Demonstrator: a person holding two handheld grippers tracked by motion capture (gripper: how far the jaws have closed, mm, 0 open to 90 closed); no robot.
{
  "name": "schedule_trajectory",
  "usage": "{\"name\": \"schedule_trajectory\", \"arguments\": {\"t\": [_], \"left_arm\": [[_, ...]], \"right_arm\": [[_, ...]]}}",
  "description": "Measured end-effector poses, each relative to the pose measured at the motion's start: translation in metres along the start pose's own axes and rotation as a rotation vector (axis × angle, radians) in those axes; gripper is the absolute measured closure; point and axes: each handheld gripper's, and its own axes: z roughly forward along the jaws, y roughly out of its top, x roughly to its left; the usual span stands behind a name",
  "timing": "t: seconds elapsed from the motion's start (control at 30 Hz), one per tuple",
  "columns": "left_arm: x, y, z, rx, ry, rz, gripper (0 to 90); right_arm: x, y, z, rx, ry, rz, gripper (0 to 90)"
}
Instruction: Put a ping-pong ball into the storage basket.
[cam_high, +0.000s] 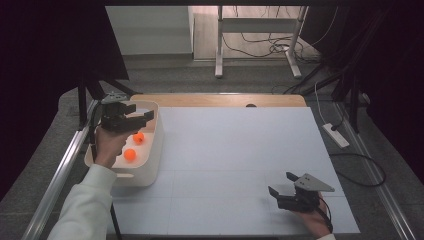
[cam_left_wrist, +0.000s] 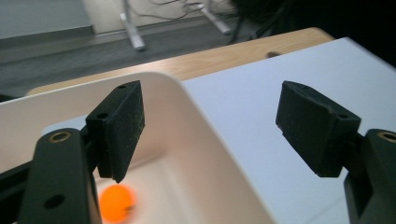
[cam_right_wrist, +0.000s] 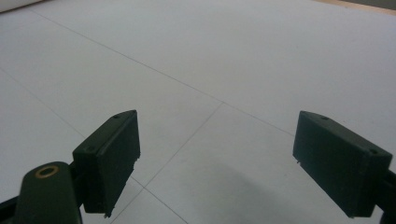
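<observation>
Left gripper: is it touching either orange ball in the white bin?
Apart. In the left gripper view, the left gripper stands open with nothing between its jaws, and an orange ball lies below on the floor of the white bin.

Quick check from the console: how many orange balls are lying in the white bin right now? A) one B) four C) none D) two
D: the high view shows two orange balls on the floor of the white bin, below the open left gripper.
</observation>
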Motion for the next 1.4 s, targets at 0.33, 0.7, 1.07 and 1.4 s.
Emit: {"name": "schedule_trajectory", "arguments": {"t": [0.33, 0.7, 1.07, 1.4], "left_arm": [[-0.023, -0.006, -0.005, -0.012, -0.079, 0.052, 25.4], [-0.046, -0.013, -0.006, -0.025, -0.156, 0.110, 25.9], [-0.069, -0.027, -0.007, -0.038, -0.216, 0.139, 26.2], [-0.097, -0.048, -0.008, -0.058, -0.282, 0.201, 25.8]], "right_arm": [[0.001, -0.001, -0.004, 0.000, -0.013, 0.002, 15.1], [0.001, -0.003, -0.008, 0.000, -0.021, 0.003, 15.1], [0.002, -0.003, -0.009, 0.000, -0.024, 0.001, 15.1], [0.003, -0.004, -0.011, -0.002, -0.027, -0.001, 15.2]]}}
